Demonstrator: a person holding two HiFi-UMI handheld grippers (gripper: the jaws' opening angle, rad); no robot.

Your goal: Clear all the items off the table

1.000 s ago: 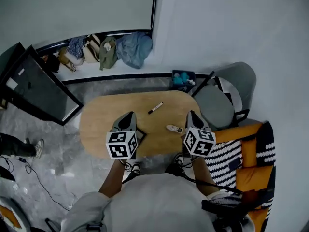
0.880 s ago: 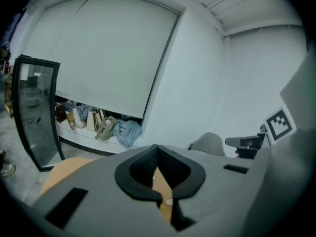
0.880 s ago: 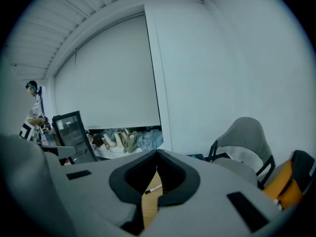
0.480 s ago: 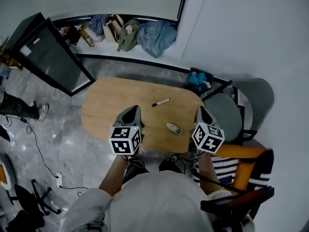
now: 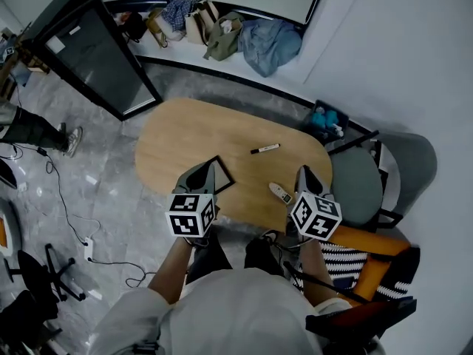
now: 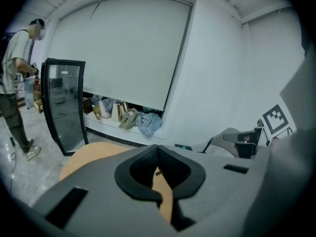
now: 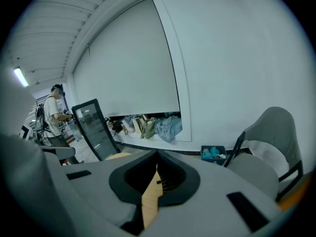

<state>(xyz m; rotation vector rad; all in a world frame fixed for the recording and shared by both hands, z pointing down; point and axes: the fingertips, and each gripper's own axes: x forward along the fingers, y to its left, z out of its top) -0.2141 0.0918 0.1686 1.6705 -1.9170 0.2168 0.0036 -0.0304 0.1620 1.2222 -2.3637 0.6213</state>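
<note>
One slim black marker [image 5: 264,149] lies on the table [image 5: 177,139]; left gripper [image 5: 203,171] and right gripper [image 5: 304,173] fingers pressed together.

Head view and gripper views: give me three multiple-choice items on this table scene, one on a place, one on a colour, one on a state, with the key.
1. The small pale remote lies:
A) on the table, beside the right gripper
B) on the floor
C) on a chair seat

2. The table top is:
A) white
B) light wood
C) black

3. The right gripper's jaws are:
A) wide apart
B) clamped on a cloth
C) together, with nothing between them

Key:
1 A, the head view shows it on the table just left of that gripper.
2 B, the oval top is tan wood.
3 C, the right gripper view shows the tips meeting, with only table behind them.
</note>
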